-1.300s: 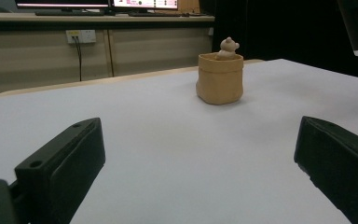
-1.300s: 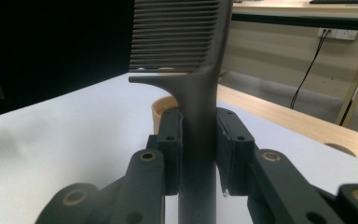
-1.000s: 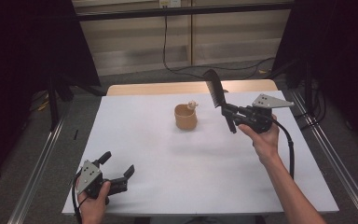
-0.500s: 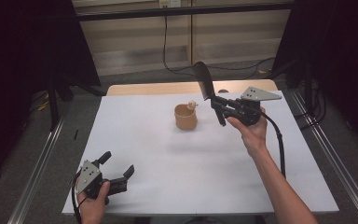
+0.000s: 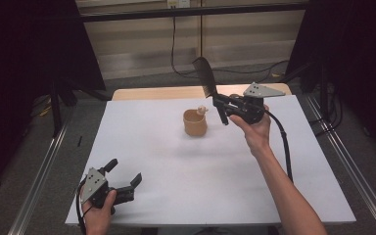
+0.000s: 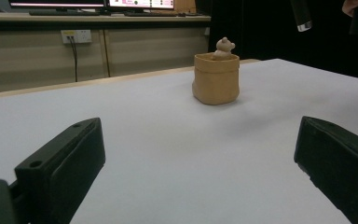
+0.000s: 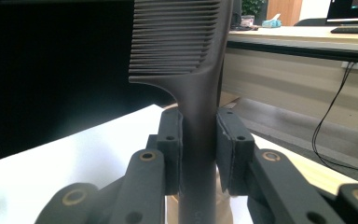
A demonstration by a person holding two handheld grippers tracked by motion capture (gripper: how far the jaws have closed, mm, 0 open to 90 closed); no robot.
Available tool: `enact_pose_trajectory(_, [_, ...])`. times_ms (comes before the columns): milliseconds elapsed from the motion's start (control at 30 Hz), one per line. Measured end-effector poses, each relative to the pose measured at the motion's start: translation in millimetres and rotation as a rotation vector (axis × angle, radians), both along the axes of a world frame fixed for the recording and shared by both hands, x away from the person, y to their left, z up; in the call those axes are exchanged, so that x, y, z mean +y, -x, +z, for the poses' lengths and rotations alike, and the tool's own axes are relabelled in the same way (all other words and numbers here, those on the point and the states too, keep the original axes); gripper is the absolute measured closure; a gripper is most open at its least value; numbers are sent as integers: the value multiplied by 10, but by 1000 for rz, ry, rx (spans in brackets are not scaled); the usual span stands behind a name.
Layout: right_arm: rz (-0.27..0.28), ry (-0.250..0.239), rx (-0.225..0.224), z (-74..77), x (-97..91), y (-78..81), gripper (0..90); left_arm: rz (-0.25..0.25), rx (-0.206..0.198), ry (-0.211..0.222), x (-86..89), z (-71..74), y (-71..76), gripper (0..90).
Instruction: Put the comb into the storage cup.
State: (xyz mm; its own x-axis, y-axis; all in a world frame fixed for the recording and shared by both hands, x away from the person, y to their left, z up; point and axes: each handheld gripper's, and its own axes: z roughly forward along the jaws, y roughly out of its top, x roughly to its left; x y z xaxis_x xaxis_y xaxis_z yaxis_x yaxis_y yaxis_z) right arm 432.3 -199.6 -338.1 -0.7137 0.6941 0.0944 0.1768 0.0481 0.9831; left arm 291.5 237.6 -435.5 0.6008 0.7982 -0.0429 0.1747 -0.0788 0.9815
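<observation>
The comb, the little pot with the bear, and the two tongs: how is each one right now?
Comb: gripped by its handle, lifted off the table, teeth end up.
Right tongs: shut on the comb, held above the pot.
Left tongs: open, nothing between them, low at the table's near edge.
Pot: upright on the white table, open at the top.
Bear figure: sitting in the pot, head poking out.

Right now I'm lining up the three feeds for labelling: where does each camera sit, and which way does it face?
High view: above the person's side, looking forward and down on the white table; both forearms, left gripper, right gripper holding the black comb.
Left gripper view: low on the table, looking along its open jaws at the tan pot.
Right gripper view: looks along its jaws, shut on the comb handle.
Shared: high and left gripper views both show the pot.
</observation>
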Motion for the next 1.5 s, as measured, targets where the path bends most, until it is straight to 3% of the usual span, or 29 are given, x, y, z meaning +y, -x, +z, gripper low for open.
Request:
enact_pose_trajectory(500, [18, -8, -7, 2, 241, -210, 733, 2, -7, -4, 13, 3, -1, 20])
enact_pose_trajectory(700, [15, -7, 8, -79, 320, -314, 733, -1, -5, -6, 13, 3, -1, 20])
enact_pose_trajectory(1133, [16, -43, 24, -171, 391, -428, 733, -3, -1, -3, 9, -2, -4, 19])
enact_pose_trajectory(1500, [4, -26, 41, -254, 432, -552, 733, -1, 1, 0, 4, -7, -8, 20])
